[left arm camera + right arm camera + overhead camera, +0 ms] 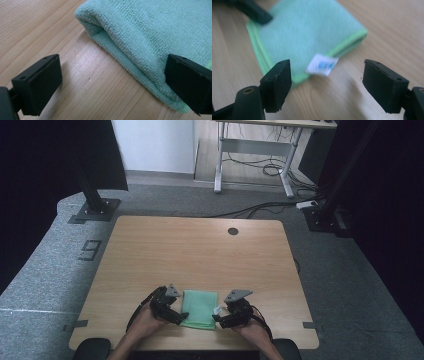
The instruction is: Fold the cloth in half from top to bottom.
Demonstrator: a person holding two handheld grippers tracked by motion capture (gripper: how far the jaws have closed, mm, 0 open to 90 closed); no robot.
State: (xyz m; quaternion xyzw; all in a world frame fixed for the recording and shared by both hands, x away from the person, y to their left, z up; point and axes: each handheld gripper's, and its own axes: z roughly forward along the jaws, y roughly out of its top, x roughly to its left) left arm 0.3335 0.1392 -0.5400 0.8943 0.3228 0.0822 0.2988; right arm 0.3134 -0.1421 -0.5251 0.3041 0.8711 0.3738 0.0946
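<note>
A folded mint-green cloth [200, 307] lies on the wooden table [200, 250] near its front edge. My left gripper [181, 319] stands open at the cloth's near left corner. In the left gripper view the cloth [155, 32] shows a rolled fold, and my left gripper [113, 75] straddles its edge, the right-hand jaw over the fabric and the other over bare wood. My right gripper [219, 320] sits open at the cloth's right side. In the right gripper view the cloth [304, 32] has a white label [322, 64] lying between the jaws of my right gripper [327, 80], untouched.
A round cable hole [233, 231] sits at the table's far edge. Black stand bases [95, 207] rest on the grey carpet to the left and right. A white-legged desk [255, 150] and floor cables [260, 210] lie beyond.
</note>
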